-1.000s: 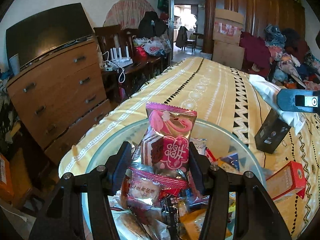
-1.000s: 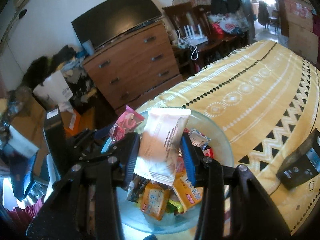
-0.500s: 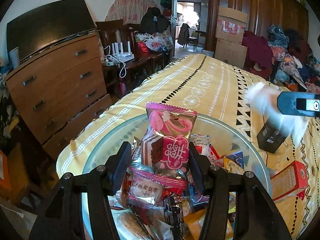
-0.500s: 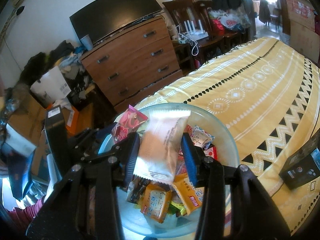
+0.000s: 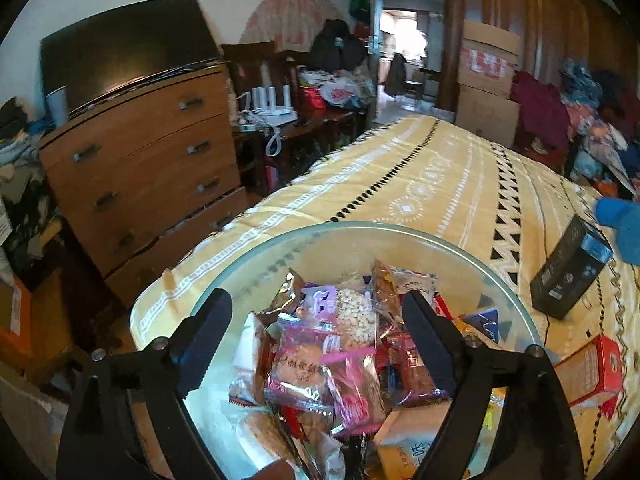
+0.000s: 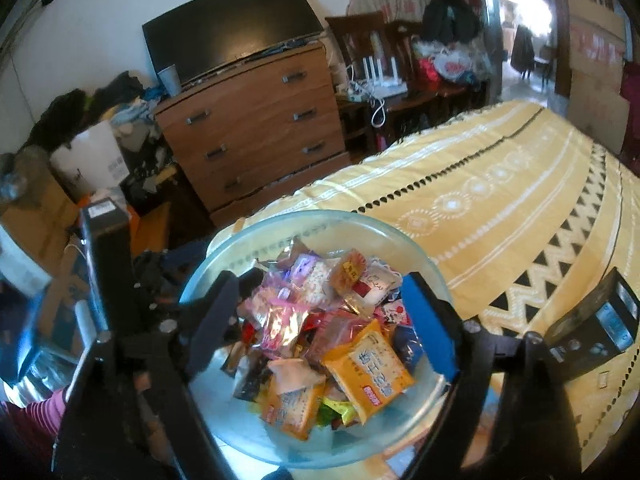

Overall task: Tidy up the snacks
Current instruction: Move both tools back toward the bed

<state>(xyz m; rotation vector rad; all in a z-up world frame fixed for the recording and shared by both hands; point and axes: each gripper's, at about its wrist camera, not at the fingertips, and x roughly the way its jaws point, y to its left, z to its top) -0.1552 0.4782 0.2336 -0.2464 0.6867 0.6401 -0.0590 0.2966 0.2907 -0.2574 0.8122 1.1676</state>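
Observation:
A clear glass bowl (image 5: 360, 230) stands on the yellow patterned tablecloth, full of wrapped snacks. It also shows in the right wrist view (image 6: 320, 218). My left gripper (image 5: 316, 328) is open and empty above the bowl, over a pink packet (image 5: 304, 364) lying on the pile. My right gripper (image 6: 320, 312) is open and empty above the same bowl, over an orange packet (image 6: 370, 370) and a white packet (image 6: 374, 282). The left gripper's body (image 6: 106, 264) shows at the left of the right wrist view.
A black box (image 5: 570, 268) and a red carton (image 5: 592, 368) lie on the cloth right of the bowl. The black box also shows in the right wrist view (image 6: 596, 328). A wooden dresser (image 5: 136, 160) with a TV stands left, beyond the table edge.
Both grippers have opened. The pink packet held by the left and the white packet held by the right have dropped into the bowl.

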